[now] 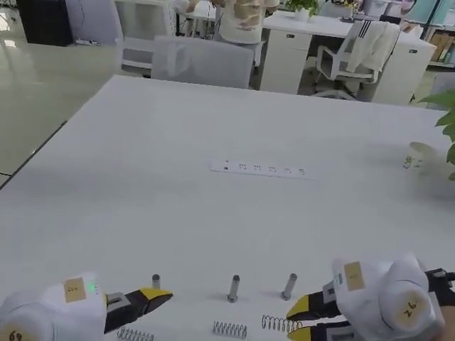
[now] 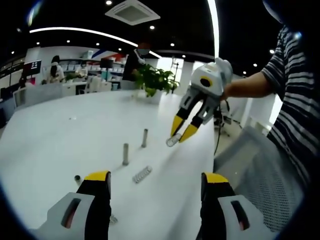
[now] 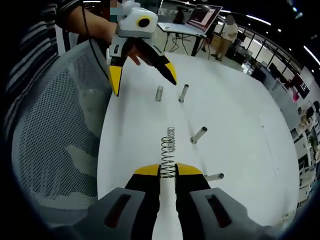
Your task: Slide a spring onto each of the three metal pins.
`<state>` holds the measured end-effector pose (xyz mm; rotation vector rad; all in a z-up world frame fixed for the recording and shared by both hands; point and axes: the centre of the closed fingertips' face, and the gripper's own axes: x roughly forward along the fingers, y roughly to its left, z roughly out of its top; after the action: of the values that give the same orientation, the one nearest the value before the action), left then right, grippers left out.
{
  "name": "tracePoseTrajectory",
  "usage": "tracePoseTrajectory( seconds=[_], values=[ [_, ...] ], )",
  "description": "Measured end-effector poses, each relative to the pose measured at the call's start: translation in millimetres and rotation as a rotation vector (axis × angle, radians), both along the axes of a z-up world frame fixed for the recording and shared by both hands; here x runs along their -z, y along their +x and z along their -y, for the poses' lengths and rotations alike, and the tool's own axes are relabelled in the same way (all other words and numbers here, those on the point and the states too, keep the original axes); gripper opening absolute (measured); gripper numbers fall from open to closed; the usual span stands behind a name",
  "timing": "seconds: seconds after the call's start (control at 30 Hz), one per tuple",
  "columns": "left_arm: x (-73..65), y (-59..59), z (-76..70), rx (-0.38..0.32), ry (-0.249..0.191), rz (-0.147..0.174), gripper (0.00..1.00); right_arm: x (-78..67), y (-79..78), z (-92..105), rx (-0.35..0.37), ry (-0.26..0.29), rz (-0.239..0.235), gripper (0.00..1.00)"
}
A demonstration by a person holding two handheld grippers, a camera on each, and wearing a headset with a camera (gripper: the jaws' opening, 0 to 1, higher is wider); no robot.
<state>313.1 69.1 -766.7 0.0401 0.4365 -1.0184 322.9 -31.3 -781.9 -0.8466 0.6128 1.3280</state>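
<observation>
The table (image 1: 213,128) is white; three pins stand upright in a row near its front edge; the middle pin (image 1: 233,288) serves as reference; the left pin (image 1: 156,281) stands to its left, the right pin (image 1: 288,286) to its right; all three are bare.

Three springs are on the person's side of the row; the middle spring (image 1: 229,329) lies flat just in front of the middle pin; the left spring (image 1: 135,334) lies to the left of that pin and nearer the person; the right spring (image 1: 279,324) is to the right of that pin and nearer the person.

The right gripper (image 3: 167,172) is to the right of the middle pin, on the person's side; its jaws are clamped on one end of the right spring, which juts forward from between the yellow tips towards the middle spring; whether the free end touches the table cannot be told.

The left gripper (image 2: 156,182) is to the left of the middle pin, near the left pin but apart from it; its jaws stand wide apart with nothing between them; its tips aim along the row.

A strip (image 1: 259,169) lies well beyond the middle pin, mid-table.
</observation>
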Motion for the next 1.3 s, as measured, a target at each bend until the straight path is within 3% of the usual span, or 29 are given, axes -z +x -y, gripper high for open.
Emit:
tracePoseTrajectory(
  seconds=[0.23,0.47,0.6,0.83,1.03,1.3],
  values=[
    [-1.4,2.6,21.7,0.071,0.004,0.024,0.60,-2.3,-4.9,-9.9,-0.020,0.006,0.003,0.08],
    [-2.2,2.0,44.6,0.129,-0.024,0.033,0.49,-1.9,-10.8,-18.5,-0.051,0.004,0.012,0.08],
    [3.8,-0.1,51.1,0.149,-0.011,0.031,0.44,-3.5,-13.1,-22.8,-0.056,0.014,0.011,0.08],
    [-0.5,1.9,60.8,0.165,-0.032,0.051,0.31,-1.3,-19.3,-26.4,-0.083,0.003,0.017,0.08],
    [-1.7,-0.6,69.3,0.197,-0.048,0.037,0.23,-4.7,-20.1,-27.7,-0.085,0.011,0.022,0.08],
    [1.1,-4.7,73.3,0.228,-0.032,0.047,0.10,-7.7,-19.9,-26.3,-0.086,0.012,0.028,0.08]
  ],
)
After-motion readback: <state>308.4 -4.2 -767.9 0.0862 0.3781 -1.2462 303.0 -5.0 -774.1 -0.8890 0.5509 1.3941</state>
